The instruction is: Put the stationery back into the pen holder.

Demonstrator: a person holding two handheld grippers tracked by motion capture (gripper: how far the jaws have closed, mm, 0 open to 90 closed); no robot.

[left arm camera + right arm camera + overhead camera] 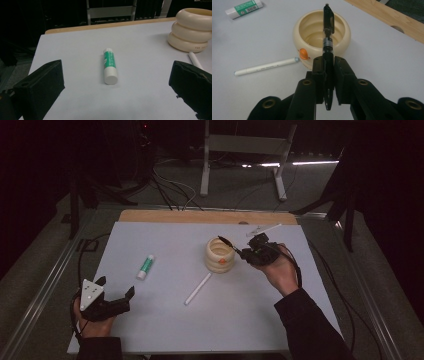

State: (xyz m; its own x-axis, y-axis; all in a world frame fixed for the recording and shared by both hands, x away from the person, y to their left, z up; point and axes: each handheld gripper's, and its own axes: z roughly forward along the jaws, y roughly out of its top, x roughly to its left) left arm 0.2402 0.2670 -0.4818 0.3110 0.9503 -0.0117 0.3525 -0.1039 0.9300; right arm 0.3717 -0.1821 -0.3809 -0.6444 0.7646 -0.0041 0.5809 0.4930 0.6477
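Observation:
A cream ribbed pot (220,254) stands mid-table, and its hollow inside (322,32) looks bare. My right gripper (246,253) is shut on a black pen (328,42), whose far end reaches over the pot's rim. In the high view the black pen (228,244) pokes left from the jaws toward the pot. My left gripper (116,296) rests open at the table's near left, nothing between its jaws. A green and white glue stick (109,65) lies ahead of it on the white tabletop (165,320). A white pen (198,289) lies just in front of the pot.
Another white pen (264,229) lies at the back right near the wooden edge strip (200,216). Cables (172,187) and a metal stand (245,155) sit on the floor beyond the table. A small orange knob (303,53) marks the pot's side.

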